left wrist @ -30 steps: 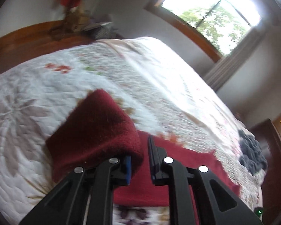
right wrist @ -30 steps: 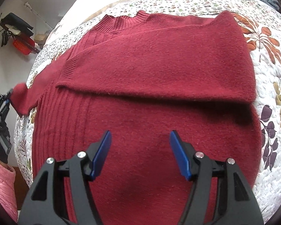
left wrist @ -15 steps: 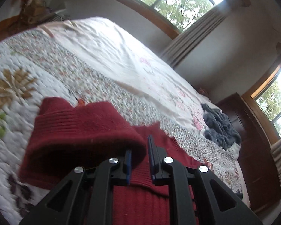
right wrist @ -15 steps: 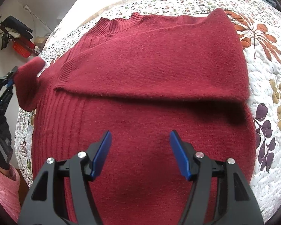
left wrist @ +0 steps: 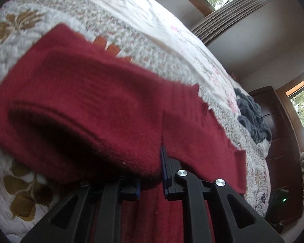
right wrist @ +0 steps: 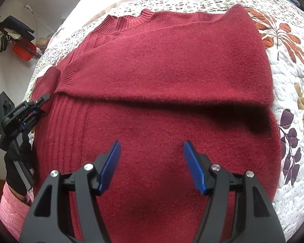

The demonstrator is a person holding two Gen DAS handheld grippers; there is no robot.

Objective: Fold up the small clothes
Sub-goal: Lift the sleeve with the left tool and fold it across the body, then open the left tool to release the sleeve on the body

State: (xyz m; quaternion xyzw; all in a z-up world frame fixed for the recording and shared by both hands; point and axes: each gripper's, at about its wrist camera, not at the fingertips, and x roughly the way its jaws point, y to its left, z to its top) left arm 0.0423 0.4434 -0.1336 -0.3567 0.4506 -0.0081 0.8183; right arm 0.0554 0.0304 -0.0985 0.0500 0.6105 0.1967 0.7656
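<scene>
My left gripper (left wrist: 151,174) pinched the sleeve (left wrist: 87,109) of the red sweater (right wrist: 152,105), lifted at the quilt's (right wrist: 289,64) left edge so it could fold inward. My right gripper (right wrist: 150,166) hovered spread wide above the hem. Grey clothes (left wrist: 253,119) lay near the curtained window (left wrist: 223,10).

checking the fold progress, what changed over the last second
The left gripper, shut on the sleeve, lifted its cuff off the quilt and carried it inward to the edge of the red sweater. The right gripper stayed open above the sweater's lower body; the other sleeve stayed folded across the chest.
</scene>
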